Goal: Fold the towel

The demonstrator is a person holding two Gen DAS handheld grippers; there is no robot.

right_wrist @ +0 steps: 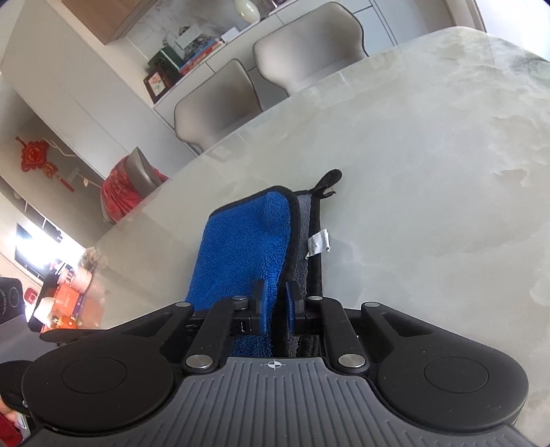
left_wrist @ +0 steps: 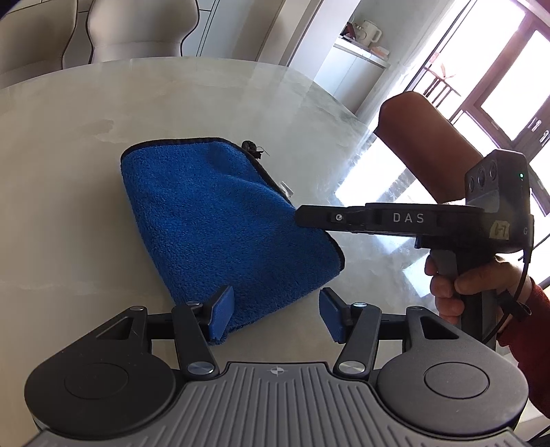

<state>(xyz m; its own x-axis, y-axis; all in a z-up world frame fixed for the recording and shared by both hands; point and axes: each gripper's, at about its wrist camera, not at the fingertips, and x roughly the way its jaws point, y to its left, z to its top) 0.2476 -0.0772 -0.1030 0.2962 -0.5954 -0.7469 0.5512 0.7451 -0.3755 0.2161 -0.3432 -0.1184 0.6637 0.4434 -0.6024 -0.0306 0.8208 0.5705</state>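
Observation:
A blue towel [left_wrist: 220,220] with a black hem lies folded on the pale marble table [left_wrist: 68,172]. My left gripper [left_wrist: 275,313] is open, its left pad touching the towel's near corner. My right gripper [left_wrist: 302,216] comes in from the right and is shut on the towel's right edge, lifting it slightly. In the right wrist view the right gripper [right_wrist: 276,302] pinches the blue towel [right_wrist: 240,240] edge between its blue pads; the grey underside [right_wrist: 302,233], a white label [right_wrist: 318,242] and a black hanging loop [right_wrist: 328,180] show.
Beige chairs [left_wrist: 137,31] stand at the table's far edge. A brown chair back [left_wrist: 429,137] stands right of the table near bright windows. A white cabinet with a kettle [left_wrist: 367,32] is beyond. More chairs [right_wrist: 220,99] show in the right wrist view.

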